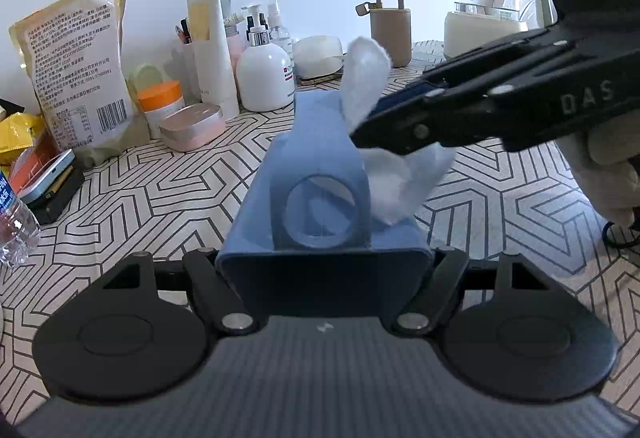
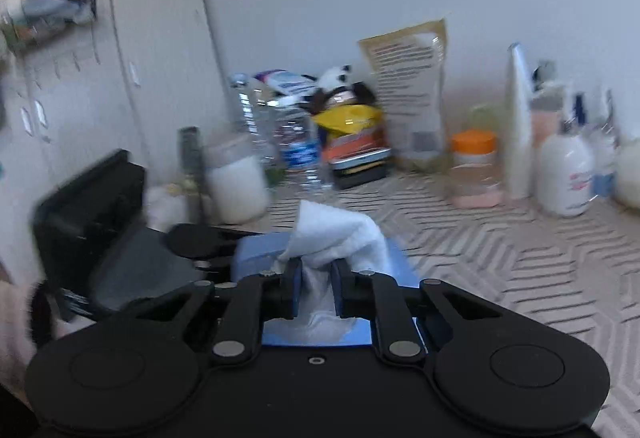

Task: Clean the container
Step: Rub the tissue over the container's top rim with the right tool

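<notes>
Holding the blue container (image 1: 320, 174) at frame centre in my left gripper (image 1: 324, 278), I see the right gripper (image 2: 316, 290) jaws clenched on a white cloth (image 2: 336, 234) against it.

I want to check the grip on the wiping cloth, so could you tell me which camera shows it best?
The right wrist view: the white cloth sits pinched between the right gripper fingers, over the blue container. The left wrist view shows the cloth from the side, partly hidden by that gripper.
</notes>
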Demonstrator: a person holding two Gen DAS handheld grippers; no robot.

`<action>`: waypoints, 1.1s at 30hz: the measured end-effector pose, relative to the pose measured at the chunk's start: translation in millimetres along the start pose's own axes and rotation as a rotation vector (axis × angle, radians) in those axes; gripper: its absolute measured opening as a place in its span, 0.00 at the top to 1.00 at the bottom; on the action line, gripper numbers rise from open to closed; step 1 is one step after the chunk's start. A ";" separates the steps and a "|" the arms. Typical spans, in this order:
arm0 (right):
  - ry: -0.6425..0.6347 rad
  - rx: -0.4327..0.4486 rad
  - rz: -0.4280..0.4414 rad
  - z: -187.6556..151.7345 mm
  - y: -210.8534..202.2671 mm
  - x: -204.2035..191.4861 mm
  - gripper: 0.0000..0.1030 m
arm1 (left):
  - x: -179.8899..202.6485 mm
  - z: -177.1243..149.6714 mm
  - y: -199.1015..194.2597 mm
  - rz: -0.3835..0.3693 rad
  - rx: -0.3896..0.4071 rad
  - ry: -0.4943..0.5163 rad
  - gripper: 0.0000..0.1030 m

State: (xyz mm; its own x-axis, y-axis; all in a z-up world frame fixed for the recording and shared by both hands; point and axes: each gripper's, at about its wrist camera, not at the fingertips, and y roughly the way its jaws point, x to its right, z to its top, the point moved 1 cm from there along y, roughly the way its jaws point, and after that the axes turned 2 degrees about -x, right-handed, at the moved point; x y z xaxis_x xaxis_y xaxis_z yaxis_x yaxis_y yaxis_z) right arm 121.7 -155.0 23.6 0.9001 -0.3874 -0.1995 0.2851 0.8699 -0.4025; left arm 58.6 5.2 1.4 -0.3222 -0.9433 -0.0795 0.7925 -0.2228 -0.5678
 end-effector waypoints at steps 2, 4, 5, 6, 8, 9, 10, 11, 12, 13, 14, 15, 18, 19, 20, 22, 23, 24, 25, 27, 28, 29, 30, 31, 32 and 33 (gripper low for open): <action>-0.001 0.004 -0.009 0.4 1.0 1.2 0.83 | -1.0 -0.1 0.3 -0.002 0.001 -0.001 0.28; 0.001 0.003 -0.007 0.1 1.1 1.6 0.83 | -3.3 -0.3 0.8 -0.002 0.002 -0.003 0.29; -0.004 0.000 -0.006 -0.1 0.7 0.8 0.83 | -5.0 -0.3 1.1 -0.005 0.003 -0.007 0.28; -0.009 -0.005 0.009 -0.3 -0.2 -0.9 0.82 | -6.1 -0.5 1.3 -0.005 0.003 -0.011 0.28; 0.014 -0.014 0.090 -1.9 -2.8 -3.8 0.82 | -8.2 -0.8 1.8 -0.005 0.002 -0.017 0.29; 0.010 -0.016 0.110 -2.8 -3.4 -6.7 0.82 | -9.0 -0.9 2.1 -0.004 0.003 -0.016 0.29; 0.001 -0.018 0.124 -3.5 -3.9 -9.5 0.82 | -9.8 -1.1 2.0 -0.003 0.003 -0.014 0.29; -0.022 -0.021 0.110 -3.2 -3.8 -12.2 0.82 | -10.5 -1.4 1.9 -0.002 0.003 -0.013 0.29; -0.030 -0.024 0.101 -3.0 -4.3 -13.1 0.82 | -10.6 -1.6 1.6 -0.001 0.003 -0.011 0.29; -0.030 -0.024 0.084 -2.8 -4.7 -12.4 0.82 | -10.6 -1.8 1.2 0.000 0.004 -0.009 0.29; -0.033 -0.022 0.060 -2.8 -5.2 -11.8 0.82 | -10.6 -2.0 0.9 0.002 0.004 -0.007 0.29; -0.038 -0.020 0.029 -2.7 -5.9 -10.5 0.82 | -11.6 -2.1 1.0 0.002 0.004 -0.006 0.29; -0.013 -0.013 -0.027 -2.2 -7.7 -1.9 0.82 | -5.6 0.4 2.4 0.000 0.003 -0.009 0.29; 0.001 -0.010 -0.029 -2.4 -8.4 1.4 0.82 | -4.9 0.7 2.5 0.001 0.002 -0.009 0.29; 0.008 -0.007 -0.032 -2.7 -8.7 3.3 0.82 | -4.5 1.0 2.6 0.001 0.002 -0.008 0.28; 0.013 -0.005 -0.038 -3.0 -8.9 4.7 0.83 | -2.1 0.6 1.4 0.002 0.002 -0.008 0.28; 0.013 -0.005 -0.039 -3.1 -9.0 4.5 0.83 | -1.4 0.4 0.9 0.001 0.002 -0.009 0.28; 0.011 -0.006 -0.041 -3.0 -8.8 4.2 0.83 | -1.2 0.5 0.8 0.001 0.001 -0.010 0.28; 0.012 -0.006 -0.041 -3.0 -8.9 4.1 0.83 | -1.4 0.6 0.7 0.000 0.001 -0.010 0.28; 0.008 -0.006 -0.046 -3.1 -8.9 3.6 0.83 | -0.9 0.4 -0.3 -0.003 0.005 -0.013 0.29; 0.003 -0.006 -0.050 -3.4 -9.2 3.2 0.83 | -0.6 0.2 -2.1 -0.003 0.016 -0.012 0.29; -0.002 -0.006 -0.054 -3.6 -9.5 2.7 0.83 | -0.2 -0.2 -4.2 -0.003 0.028 -0.011 0.29; -0.001 -0.005 -0.053 -3.7 -9.9 2.8 0.83 | 1.2 -0.3 -5.7 0.006 0.036 -0.004 0.29; 0.022 -0.001 -0.031 -4.1 -10.4 4.9 0.83 | 3.1 -0.2 -6.1 0.017 0.039 0.005 0.29; 0.045 0.004 -0.010 -4.5 -10.8 7.0 0.81 | 4.5 -0.1 -5.9 0.025 0.038 0.013 0.29; 0.065 0.008 0.008 -4.9 -11.2 8.8 0.80 | 4.5 -0.1 -5.9 0.036 0.038 0.010 0.29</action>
State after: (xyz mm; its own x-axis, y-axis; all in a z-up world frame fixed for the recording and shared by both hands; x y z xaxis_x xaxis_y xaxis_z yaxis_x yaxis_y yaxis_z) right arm 124.8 -169.6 22.0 0.8793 -0.3988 -0.2603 0.2804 0.8753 -0.3939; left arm 52.5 2.3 4.4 -0.2983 -0.9484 -0.1078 0.8227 -0.1982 -0.5329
